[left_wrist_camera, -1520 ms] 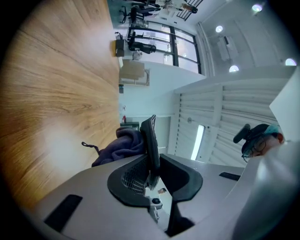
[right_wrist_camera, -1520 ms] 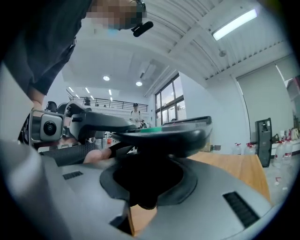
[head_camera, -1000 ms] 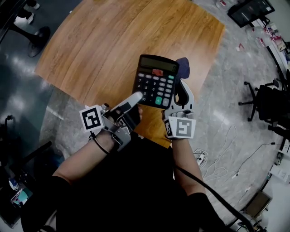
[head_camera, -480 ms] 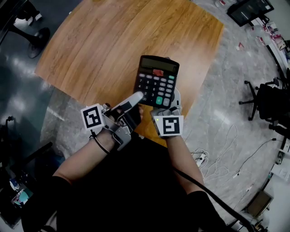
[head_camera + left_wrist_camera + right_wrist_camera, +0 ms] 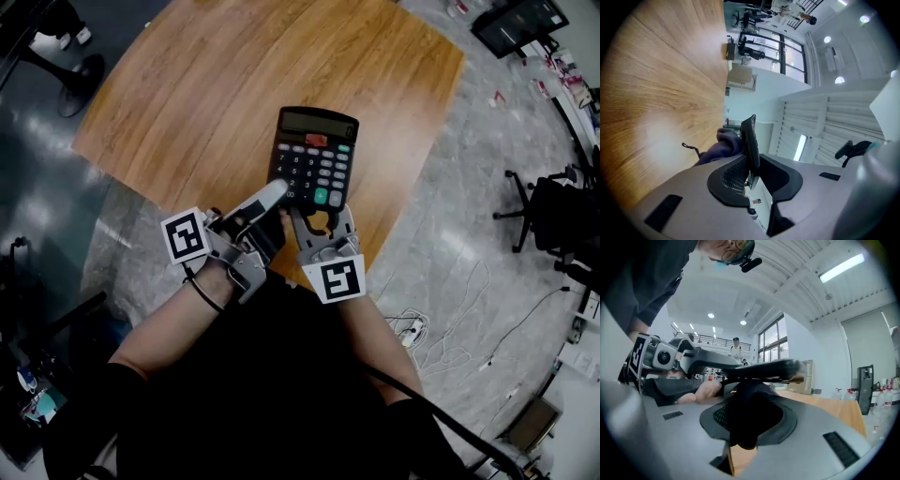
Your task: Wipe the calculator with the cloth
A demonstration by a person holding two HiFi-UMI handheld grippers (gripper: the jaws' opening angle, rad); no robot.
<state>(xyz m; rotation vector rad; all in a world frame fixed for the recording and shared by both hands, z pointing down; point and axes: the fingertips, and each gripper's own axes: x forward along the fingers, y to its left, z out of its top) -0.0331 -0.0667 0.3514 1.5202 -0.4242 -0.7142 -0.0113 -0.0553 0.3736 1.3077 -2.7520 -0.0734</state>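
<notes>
1. Our left claw point(image 5: 752, 171) is clenched tight on the calculator point(image 5: 314, 155). It pinches the bottom left corner, next to the keys.
2. In the left gripper view we see the calculator from its thin edge. It stands right between the two jaws.
3. The calculator is held up over the near edge of the wooden table point(image 5: 197, 94). Its keys face up at us.
4. Our right claw point(image 5: 749, 425) is grasping the dark purple cloth point(image 5: 751, 404). The cloth fills the gap between its jaws.
5. The right claw sits just beside the left claw, at the bottom edge of the calculator.
6. In the right gripper view the cloth reaches up to the underside of the calculator.
</notes>
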